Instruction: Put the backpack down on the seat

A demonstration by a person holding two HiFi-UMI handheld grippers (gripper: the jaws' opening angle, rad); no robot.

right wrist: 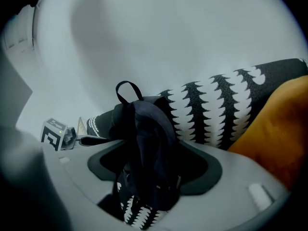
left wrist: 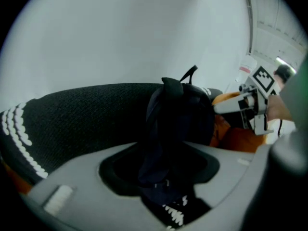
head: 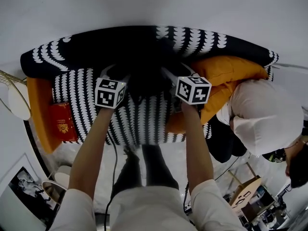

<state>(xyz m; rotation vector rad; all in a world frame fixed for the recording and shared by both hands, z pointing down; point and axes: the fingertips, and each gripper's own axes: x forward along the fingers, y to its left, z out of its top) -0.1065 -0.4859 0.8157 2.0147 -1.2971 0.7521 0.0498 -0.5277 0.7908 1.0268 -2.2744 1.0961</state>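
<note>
A black backpack (head: 147, 76) stands upright on the seat of a sofa (head: 77, 85) draped in a black and white patterned cover, leaning against the backrest. My left gripper (head: 122, 77) is at its left side and my right gripper (head: 168, 74) at its right side, both at its upper part. In the left gripper view the backpack (left wrist: 178, 124) fills the middle, its top loop sticking up, with the right gripper (left wrist: 250, 105) beyond it. The right gripper view shows the backpack (right wrist: 144, 143) hanging slack between open jaws, with the left gripper (right wrist: 57, 134) behind it. Both sets of jaws stand wide, not pressing the fabric.
An orange cushion (head: 226, 76) lies on the sofa to the right of the backpack. A red book (head: 62, 121) rests on the orange left end of the seat (head: 38, 105). A person in a white cap (head: 264, 114) sits at the right. A cardboard box (head: 245, 191) stands on the floor.
</note>
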